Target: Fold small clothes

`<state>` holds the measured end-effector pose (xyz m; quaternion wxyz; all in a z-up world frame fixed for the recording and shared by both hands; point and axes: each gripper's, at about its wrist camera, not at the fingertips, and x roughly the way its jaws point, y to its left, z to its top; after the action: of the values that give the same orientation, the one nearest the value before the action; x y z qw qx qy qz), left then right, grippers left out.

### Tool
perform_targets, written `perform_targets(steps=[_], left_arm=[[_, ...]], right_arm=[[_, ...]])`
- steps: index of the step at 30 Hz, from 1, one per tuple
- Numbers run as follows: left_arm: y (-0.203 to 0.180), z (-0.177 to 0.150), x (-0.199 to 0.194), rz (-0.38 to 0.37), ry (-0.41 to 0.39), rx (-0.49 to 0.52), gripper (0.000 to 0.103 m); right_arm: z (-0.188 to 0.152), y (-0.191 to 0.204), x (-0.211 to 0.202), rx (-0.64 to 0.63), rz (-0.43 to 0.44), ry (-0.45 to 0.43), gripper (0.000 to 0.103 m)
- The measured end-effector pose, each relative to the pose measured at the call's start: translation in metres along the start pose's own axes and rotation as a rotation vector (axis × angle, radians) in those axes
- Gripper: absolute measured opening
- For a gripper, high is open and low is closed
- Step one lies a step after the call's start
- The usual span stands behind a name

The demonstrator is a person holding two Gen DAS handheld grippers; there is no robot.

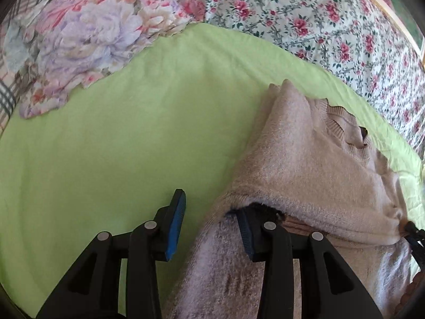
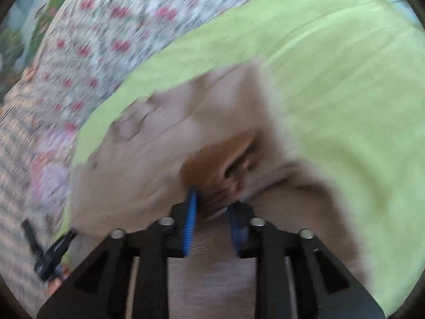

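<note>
A small beige fuzzy sweater (image 1: 305, 164) with a ribbed collar lies on a green sheet (image 1: 132, 133), partly folded over. My left gripper (image 1: 212, 212) is open; its right finger is tucked under a fold of the sweater and its left finger (image 1: 176, 220) stands over the sheet. In the blurred right wrist view the sweater (image 2: 164, 146) fills the middle. My right gripper (image 2: 212, 207) has its jaws partly closed around a bunch of the sweater fabric. The right gripper also shows at the edge of the left wrist view (image 1: 414, 234).
A flowered bedspread (image 1: 318, 26) lies beyond the green sheet. A crumpled pastel floral cloth (image 1: 87, 40) lies at the back left on a plaid cover (image 1: 8, 98). The left gripper appears at the lower left of the right wrist view (image 2: 50, 255).
</note>
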<state>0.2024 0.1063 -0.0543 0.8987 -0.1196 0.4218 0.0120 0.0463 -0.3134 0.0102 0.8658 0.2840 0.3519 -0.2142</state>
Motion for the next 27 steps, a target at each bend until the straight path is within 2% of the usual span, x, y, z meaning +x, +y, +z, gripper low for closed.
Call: perform_targets(steps=[2, 4, 8, 11, 14, 16, 17, 19, 20, 23, 25, 27], left_arm=[[0.002, -0.003, -0.001, -0.006, -0.004, -0.009, 0.04], [0.003, -0.006, -0.003, -0.009, -0.009, -0.022, 0.04], [0.004, -0.008, -0.004, -0.017, -0.021, -0.034, 0.04], [0.009, -0.009, -0.004, -0.048, -0.028, -0.058, 0.04], [0.014, -0.009, -0.004, -0.081, -0.03, -0.082, 0.04], [0.016, -0.01, -0.004, -0.098, -0.036, -0.091, 0.04], [0.016, -0.011, -0.005, -0.103, -0.037, -0.094, 0.04], [0.016, -0.012, -0.004, -0.114, -0.043, -0.099, 0.04], [0.017, -0.012, -0.004, -0.117, -0.046, -0.101, 0.04], [0.017, -0.013, -0.004, -0.127, -0.059, -0.105, 0.04], [0.017, -0.014, -0.003, -0.131, -0.069, -0.1, 0.042], [0.016, -0.014, -0.002, -0.129, -0.072, -0.094, 0.042]], right_arm=[[0.008, 0.006, -0.016, -0.023, 0.031, -0.055, 0.049], [0.016, 0.026, -0.016, -0.08, 0.128, -0.03, 0.055], [0.027, 0.099, 0.023, -0.204, 0.391, 0.147, 0.063], [0.026, 0.156, 0.074, -0.25, 0.574, 0.305, 0.069], [0.025, 0.203, 0.123, -0.261, 0.64, 0.429, 0.078], [0.028, 0.231, 0.155, -0.272, 0.656, 0.492, 0.082], [0.027, 0.243, 0.172, -0.28, 0.644, 0.539, 0.086], [0.022, 0.26, 0.193, -0.312, 0.588, 0.586, 0.086], [0.016, 0.273, 0.207, -0.332, 0.592, 0.651, 0.086], [-0.009, 0.308, 0.238, -0.321, 0.723, 0.858, 0.087], [-0.022, 0.33, 0.247, -0.334, 0.769, 0.878, 0.087], [-0.022, 0.347, 0.252, -0.273, 0.873, 0.829, 0.087]])
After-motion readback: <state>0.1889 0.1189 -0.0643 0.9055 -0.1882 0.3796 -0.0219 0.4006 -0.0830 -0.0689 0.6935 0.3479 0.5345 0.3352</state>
